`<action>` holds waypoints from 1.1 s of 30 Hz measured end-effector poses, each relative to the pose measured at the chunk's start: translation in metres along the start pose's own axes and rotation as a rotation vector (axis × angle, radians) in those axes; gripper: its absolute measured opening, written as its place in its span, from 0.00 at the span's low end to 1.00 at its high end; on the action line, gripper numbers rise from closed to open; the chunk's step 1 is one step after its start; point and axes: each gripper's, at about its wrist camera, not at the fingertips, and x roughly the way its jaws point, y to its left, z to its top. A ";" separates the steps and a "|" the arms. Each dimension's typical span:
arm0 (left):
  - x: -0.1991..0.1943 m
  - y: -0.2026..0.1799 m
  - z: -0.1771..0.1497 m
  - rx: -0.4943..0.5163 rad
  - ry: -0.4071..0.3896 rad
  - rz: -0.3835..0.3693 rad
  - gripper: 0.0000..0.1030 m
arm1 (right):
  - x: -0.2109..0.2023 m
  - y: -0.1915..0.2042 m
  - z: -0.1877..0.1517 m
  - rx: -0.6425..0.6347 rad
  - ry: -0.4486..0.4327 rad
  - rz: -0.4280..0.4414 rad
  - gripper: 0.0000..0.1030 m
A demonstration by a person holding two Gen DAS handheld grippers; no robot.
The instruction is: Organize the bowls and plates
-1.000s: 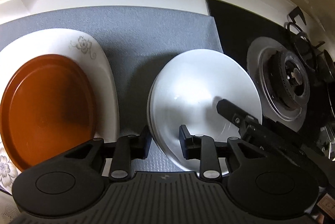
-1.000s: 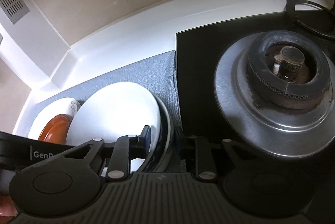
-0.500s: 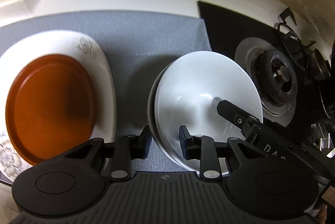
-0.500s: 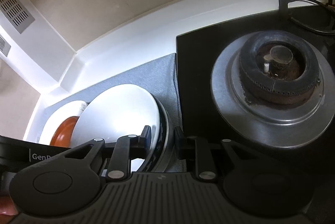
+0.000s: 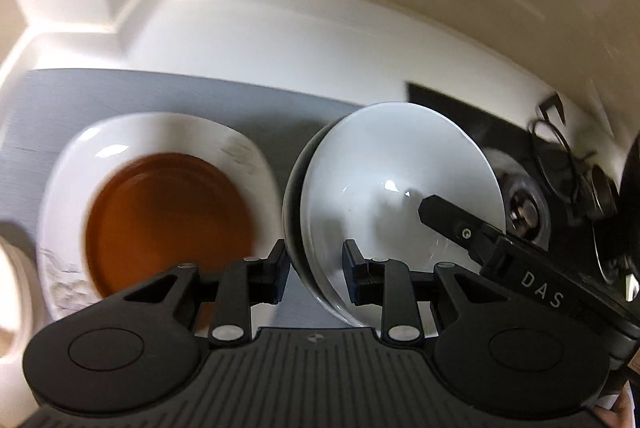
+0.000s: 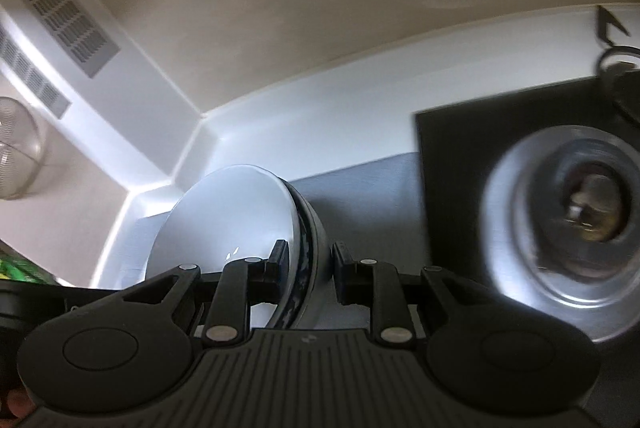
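A stack of white bowls (image 5: 396, 188), the lower one with a dark blue patterned outside (image 6: 304, 260), is held off the grey mat. My left gripper (image 5: 314, 276) is shut on the near left rim. My right gripper (image 6: 306, 268) is shut on the right rim, one finger inside the bowl (image 5: 444, 212). A brown plate (image 5: 168, 220) lies on a white flowered plate (image 5: 72, 164) on the mat to the left.
A grey mat (image 5: 160, 96) covers the counter against a white backsplash (image 5: 280, 40). A black gas hob with a silver burner (image 6: 576, 212) is to the right. A white object (image 5: 12, 292) sits at the left edge.
Both grippers have lifted the bowl stack and tilted upward, so the wall fills more of the views. The stack has shifted left, nearer the plates.
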 end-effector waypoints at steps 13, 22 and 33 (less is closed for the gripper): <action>-0.064 0.104 0.003 -0.199 -0.088 0.158 0.30 | 0.053 0.123 0.005 -0.151 0.129 0.152 0.25; -0.125 0.183 -0.015 -0.346 -0.160 0.257 0.30 | 0.078 0.225 -0.015 -0.278 0.215 0.283 0.25; -0.159 0.249 -0.044 -0.468 -0.134 0.287 0.30 | 0.094 0.296 -0.044 -0.353 0.297 0.373 0.25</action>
